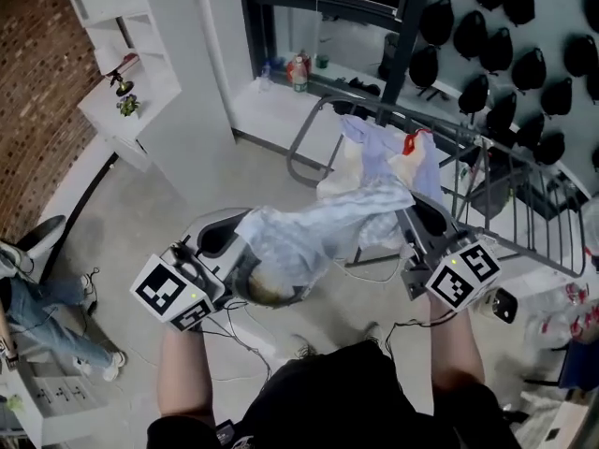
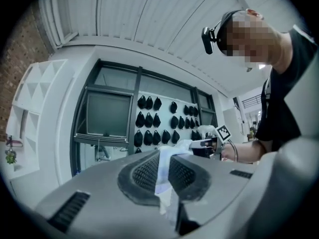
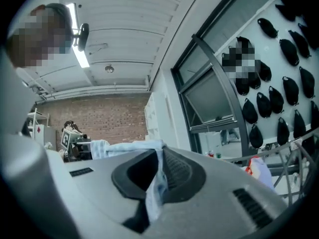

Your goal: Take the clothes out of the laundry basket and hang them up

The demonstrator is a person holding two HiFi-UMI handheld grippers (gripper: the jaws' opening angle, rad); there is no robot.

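Cloth fills both pairs of jaws: left gripper and right gripper each clamp an edge of the pale blue-and-white fabric garment, holding it spread in the air between them, apparently for draping over the near edge of the grey metal drying rack.

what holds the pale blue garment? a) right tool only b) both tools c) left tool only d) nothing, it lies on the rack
B: the pale blue garment stretches between the left tool and the right tool, pinched in each one's shut jaws.
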